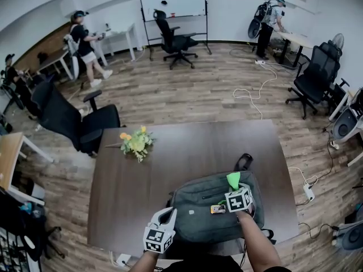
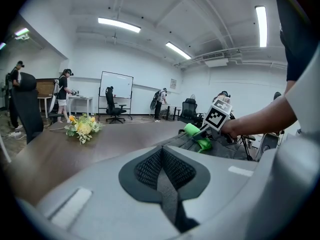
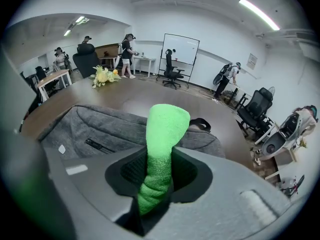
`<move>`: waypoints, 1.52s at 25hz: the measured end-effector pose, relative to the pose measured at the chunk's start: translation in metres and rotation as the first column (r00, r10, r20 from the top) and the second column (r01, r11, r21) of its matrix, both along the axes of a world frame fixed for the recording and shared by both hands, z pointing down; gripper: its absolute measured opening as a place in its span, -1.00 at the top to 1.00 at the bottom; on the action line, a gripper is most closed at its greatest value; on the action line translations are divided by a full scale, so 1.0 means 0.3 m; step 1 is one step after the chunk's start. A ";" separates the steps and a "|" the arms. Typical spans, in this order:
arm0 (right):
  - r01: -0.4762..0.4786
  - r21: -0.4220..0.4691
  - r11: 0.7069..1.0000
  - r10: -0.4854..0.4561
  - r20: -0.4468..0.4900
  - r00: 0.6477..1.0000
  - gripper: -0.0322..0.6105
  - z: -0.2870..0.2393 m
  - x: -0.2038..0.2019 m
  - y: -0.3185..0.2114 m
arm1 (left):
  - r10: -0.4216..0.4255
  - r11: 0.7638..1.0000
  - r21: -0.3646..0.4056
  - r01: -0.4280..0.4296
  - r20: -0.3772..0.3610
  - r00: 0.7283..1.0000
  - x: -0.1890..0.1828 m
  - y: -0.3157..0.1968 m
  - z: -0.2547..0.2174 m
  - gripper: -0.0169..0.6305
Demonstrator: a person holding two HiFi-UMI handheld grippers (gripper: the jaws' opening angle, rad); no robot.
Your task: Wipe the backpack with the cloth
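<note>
Left tool (image 1: 168,212) sits closed and empty; right tool (image 1: 234,187) clamps green cloth (image 3: 163,134) over grey backpack (image 1: 195,211).

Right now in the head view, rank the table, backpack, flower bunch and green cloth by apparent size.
1. table
2. grey backpack
3. flower bunch
4. green cloth, which looks smallest, though only part of it shows, so its full size is unsure.
</note>
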State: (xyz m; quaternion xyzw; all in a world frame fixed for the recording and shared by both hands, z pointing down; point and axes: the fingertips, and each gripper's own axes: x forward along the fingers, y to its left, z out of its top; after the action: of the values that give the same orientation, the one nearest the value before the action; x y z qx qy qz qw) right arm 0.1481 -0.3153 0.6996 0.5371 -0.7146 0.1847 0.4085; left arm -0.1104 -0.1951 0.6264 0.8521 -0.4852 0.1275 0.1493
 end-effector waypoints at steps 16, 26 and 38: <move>-0.110 0.036 0.993 0.112 -0.061 0.992 0.57 -0.070 0.199 -0.011 | -0.001 1.000 -0.003 0.001 -0.002 1.000 -0.021 0.006 0.009 0.89; 0.001 0.101 0.995 -0.004 0.030 1.000 0.57 -0.164 -0.019 0.038 | -0.008 1.000 0.008 0.008 -0.005 1.000 -0.038 0.031 0.002 0.89; 0.216 0.095 0.972 -0.223 0.070 0.972 0.57 -0.107 -0.392 0.196 | -0.053 0.999 0.008 0.053 0.002 0.999 -0.133 0.122 0.014 0.89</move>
State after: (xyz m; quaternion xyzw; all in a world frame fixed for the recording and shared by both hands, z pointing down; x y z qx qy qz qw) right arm 0.0306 -0.2566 0.6676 0.4642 -0.7927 0.1288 0.3735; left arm -0.1501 -0.1586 0.6307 0.8393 -0.5084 0.1223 0.1486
